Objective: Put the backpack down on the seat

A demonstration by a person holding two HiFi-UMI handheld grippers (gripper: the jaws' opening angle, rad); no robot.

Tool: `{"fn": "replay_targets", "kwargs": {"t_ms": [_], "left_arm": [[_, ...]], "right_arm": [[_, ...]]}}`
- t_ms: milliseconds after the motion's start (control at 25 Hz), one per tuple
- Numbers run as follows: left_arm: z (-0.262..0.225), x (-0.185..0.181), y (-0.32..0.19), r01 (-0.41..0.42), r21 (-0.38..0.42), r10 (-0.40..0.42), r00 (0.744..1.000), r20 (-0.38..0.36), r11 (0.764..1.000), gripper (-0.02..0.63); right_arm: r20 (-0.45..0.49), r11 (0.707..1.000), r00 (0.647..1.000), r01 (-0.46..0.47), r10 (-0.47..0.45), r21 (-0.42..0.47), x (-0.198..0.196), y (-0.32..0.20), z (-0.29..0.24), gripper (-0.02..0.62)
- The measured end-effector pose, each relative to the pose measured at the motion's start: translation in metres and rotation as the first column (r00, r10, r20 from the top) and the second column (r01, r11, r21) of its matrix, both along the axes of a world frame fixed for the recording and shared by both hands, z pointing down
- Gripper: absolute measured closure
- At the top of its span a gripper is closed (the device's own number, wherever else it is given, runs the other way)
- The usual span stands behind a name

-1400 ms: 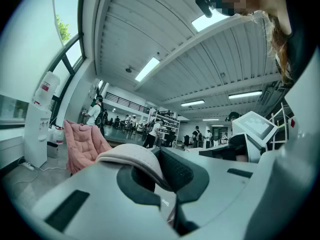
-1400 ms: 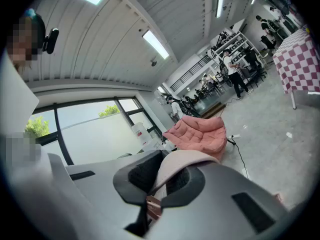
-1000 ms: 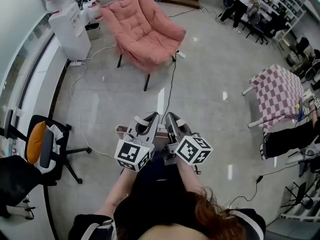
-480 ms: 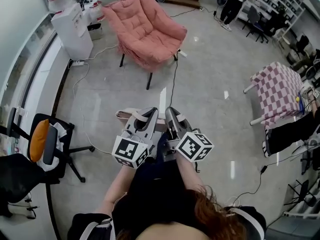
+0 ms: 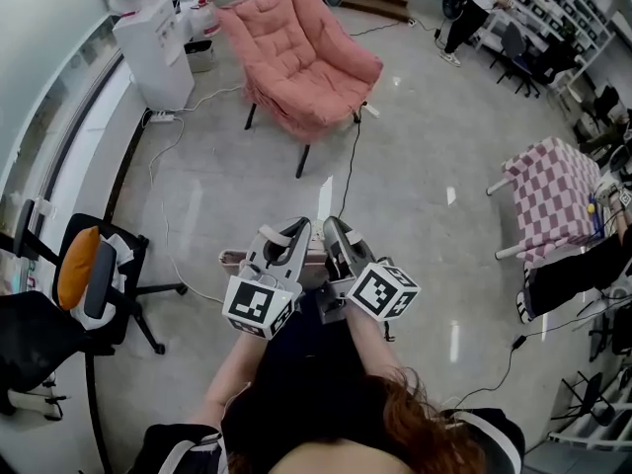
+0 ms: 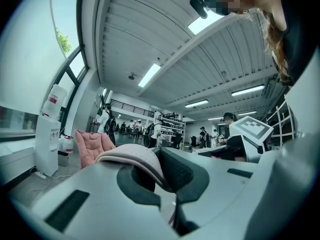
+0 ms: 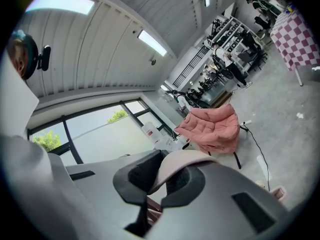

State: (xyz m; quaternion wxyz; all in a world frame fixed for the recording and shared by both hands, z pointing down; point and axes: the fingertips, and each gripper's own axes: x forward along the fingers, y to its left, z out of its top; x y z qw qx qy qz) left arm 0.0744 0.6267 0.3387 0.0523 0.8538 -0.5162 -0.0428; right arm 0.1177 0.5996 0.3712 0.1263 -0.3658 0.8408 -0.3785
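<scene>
Holding the backpack [image 5: 317, 265] up by its straps

The left gripper [image 5: 293, 235] and right gripper [image 5: 336, 233] are each clamping fully on a pink strap [image 6: 134, 155]. The bag is hanging between them, well apart from the chair [image 5: 301, 57]. It is looking soft and saggy, so the straps are the best hold.

The armchair [image 5: 301, 52] is upholstered in salmon pink. The table cloth [image 5: 553, 196] is checked in pink and white. An orange cushion [image 5: 74, 279] is seen on the black office chair [image 5: 30, 349]. The backpack strap [image 6: 132, 154] is coloured pale pink.
</scene>
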Motion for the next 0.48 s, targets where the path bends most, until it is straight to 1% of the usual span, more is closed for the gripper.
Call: {"fn": "replay_targets", "kwargs": {"t_ms": [200,480], "left_arm": [[0.003,-0.02,-0.016,0.047,-0.021,-0.048,0.998,-0.041,0.999,0.588],[0.012,-0.031,-0.051,0.046,-0.056,-0.05,0.996,-0.069,0.997,0.588]], "right_arm": [[-0.027,0.998,0.998,0.06,-0.06,0.013,-0.02,-0.01,0.0,0.563],[-0.025,0.998,0.998,0.055,-0.054,0.019,-0.029,-0.051,-0.001,0.563]]}}
